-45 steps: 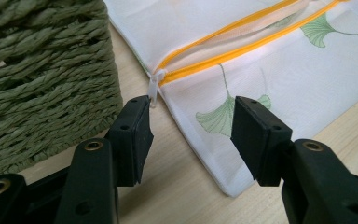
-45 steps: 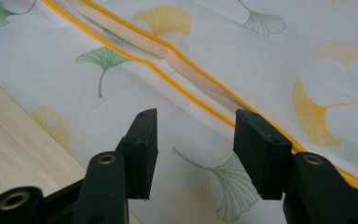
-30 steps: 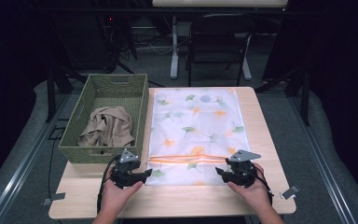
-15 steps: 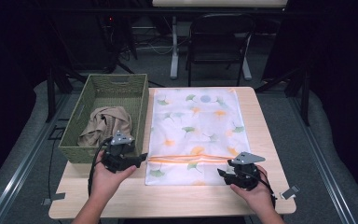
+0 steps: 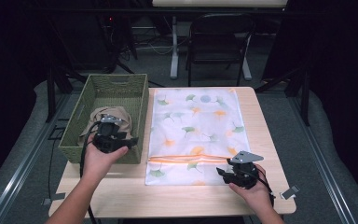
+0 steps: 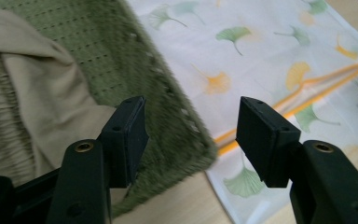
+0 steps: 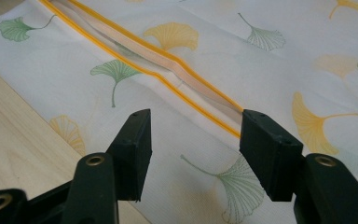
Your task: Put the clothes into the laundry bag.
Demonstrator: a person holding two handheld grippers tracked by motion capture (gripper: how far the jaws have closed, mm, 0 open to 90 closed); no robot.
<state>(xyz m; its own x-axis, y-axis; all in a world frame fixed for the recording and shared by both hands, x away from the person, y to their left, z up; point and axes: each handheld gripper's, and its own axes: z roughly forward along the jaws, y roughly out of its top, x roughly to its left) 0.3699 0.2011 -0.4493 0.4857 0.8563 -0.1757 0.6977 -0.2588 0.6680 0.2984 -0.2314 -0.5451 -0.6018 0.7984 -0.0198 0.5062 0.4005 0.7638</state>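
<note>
Dark room, pale wooden bench (image 5: 121, 196). Left gripper (image 5: 114, 139) hovers over the green basket's (image 5: 135, 93) near right corner, jaws apart and empty, beside the beige cloth (image 5: 121, 116) inside. Right gripper (image 5: 228, 171) sits at the leaf-print bag's (image 5: 198, 121) near right edge by its orange zip (image 7: 144, 70), jaws apart.

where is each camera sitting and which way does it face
high view: fixed above the person's side, looking forward and down on the table; forearms, left hand-held gripper and right hand-held gripper show.
left gripper view: rides the left hand-held gripper, looks between open jaws at the green basket and beige cloth.
right gripper view: rides the right hand-held gripper, looks between open jaws at the orange zipper strip.
shared: both gripper views show the ginkgo-print bag.
</note>
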